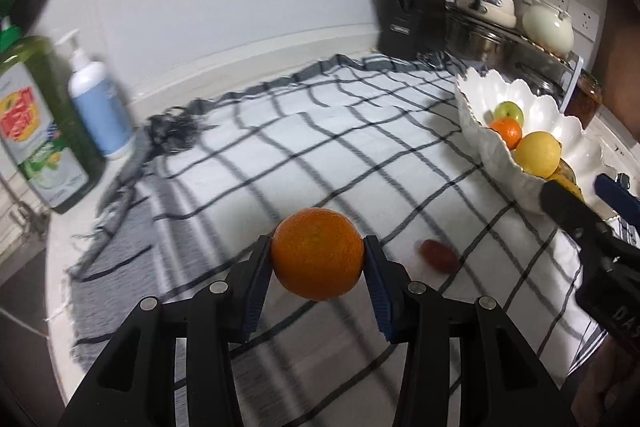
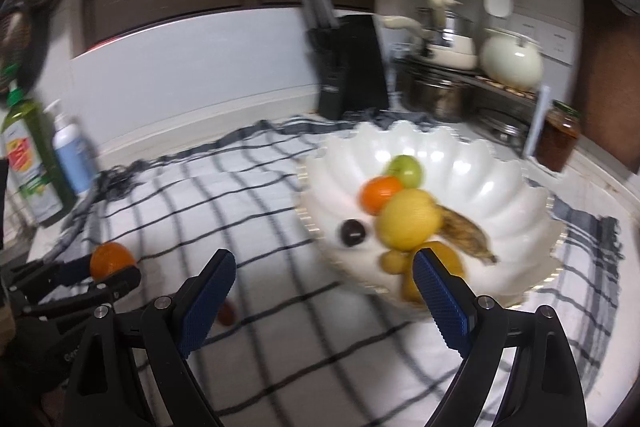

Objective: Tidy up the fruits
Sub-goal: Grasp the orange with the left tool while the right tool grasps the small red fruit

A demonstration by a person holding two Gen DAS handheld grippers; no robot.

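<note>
My left gripper (image 1: 318, 253) is shut on an orange (image 1: 318, 254) and holds it above the checked cloth (image 1: 320, 131); the orange also shows in the right wrist view (image 2: 111, 259). A small red fruit (image 1: 438, 255) lies on the cloth just right of it, also low in the right wrist view (image 2: 227, 311). A white scalloped bowl (image 1: 516, 99) at the right holds a green apple (image 1: 509, 113), an orange, a lemon (image 1: 538, 154) and a banana (image 2: 464, 233). My right gripper (image 2: 324, 291) is open and empty in front of the bowl (image 2: 460, 155).
A green bottle (image 1: 38, 123) and a white pump bottle (image 1: 98, 103) stand at the left. A black knife block (image 1: 412, 7) stands at the back. Pots, a cream kettle (image 1: 548, 23) and a jar (image 2: 560, 135) crowd the back right.
</note>
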